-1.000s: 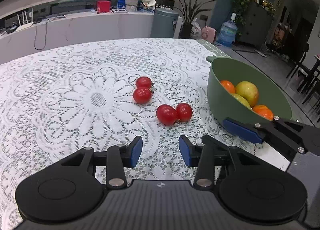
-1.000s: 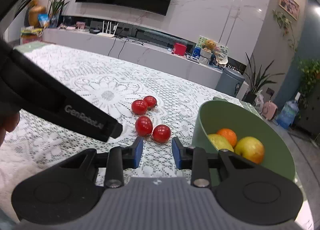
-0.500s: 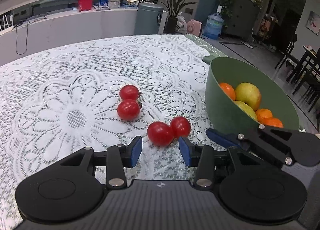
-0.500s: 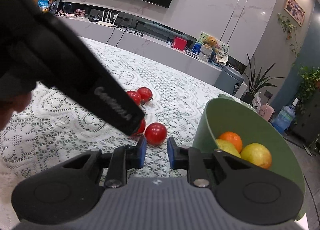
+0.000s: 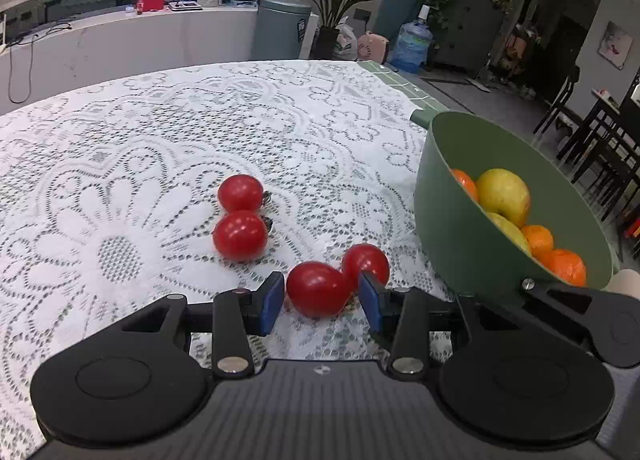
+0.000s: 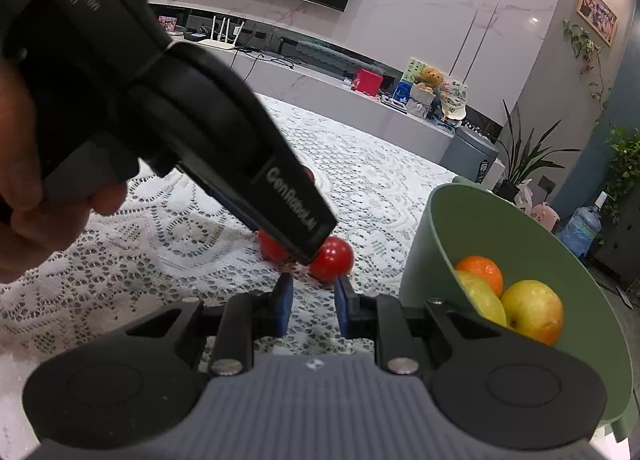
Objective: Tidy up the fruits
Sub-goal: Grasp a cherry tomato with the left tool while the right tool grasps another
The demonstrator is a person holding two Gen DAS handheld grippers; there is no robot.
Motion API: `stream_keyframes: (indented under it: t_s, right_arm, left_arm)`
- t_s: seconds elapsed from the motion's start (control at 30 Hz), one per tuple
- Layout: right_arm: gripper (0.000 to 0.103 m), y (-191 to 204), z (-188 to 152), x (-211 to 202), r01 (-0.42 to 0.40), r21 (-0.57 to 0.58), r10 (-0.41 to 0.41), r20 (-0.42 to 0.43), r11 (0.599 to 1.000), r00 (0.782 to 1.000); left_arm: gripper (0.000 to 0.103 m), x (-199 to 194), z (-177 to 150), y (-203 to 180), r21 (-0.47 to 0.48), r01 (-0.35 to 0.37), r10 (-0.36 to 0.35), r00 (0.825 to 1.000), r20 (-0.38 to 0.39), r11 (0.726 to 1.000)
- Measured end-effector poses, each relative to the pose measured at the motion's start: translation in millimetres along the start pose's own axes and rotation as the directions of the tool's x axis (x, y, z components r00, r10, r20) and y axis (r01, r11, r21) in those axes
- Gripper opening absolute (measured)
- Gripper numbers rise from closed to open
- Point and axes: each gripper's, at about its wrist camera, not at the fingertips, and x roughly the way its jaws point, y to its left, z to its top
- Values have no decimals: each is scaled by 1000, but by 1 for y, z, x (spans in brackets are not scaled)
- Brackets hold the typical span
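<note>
Several red tomatoes lie on the lace tablecloth. In the left wrist view my left gripper is open, its blue pads on either side of the nearest tomato, not closed on it. A second tomato touches it on the right; two more lie farther back. A green bowl at the right holds oranges and yellow apples. In the right wrist view my right gripper is open and empty, just short of a tomato, beside the bowl. The left gripper's body hides most of that view's left side.
The table's far right edge is near the bowl. A hand holds the left gripper. Beyond the table are a white counter, a grey bin and plants.
My left gripper has moved forward and down until its pads flank the nearest tomato. My right gripper has moved closer to the tomatoes and the bowl. Both stay open.
</note>
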Motion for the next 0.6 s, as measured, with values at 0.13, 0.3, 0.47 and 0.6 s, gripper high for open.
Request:
stream_keyframes:
  t_s: [0.13, 0.3, 0.47, 0.6]
  right_arm:
    - [18, 1, -1, 2, 4, 3, -4, 0, 1000, 1000]
    - [18, 5, 1, 4, 27, 24, -28, 6, 999, 1000]
    - [18, 14, 6, 7, 93, 32, -94, 23, 995, 995]
    - [20, 22, 11, 16, 139, 13, -139, 13, 990, 990]
  left_arm:
    - [38, 2, 0, 0, 6, 18, -19, 1000, 2, 1000]
    - [37, -5, -3, 1, -5, -14, 14, 1000, 20, 1000]
    - [37, -23, -4, 10, -51, -75, 77, 996, 45, 996]
    - [37, -37, -5, 21, -94, -113, 118, 992, 52, 989]
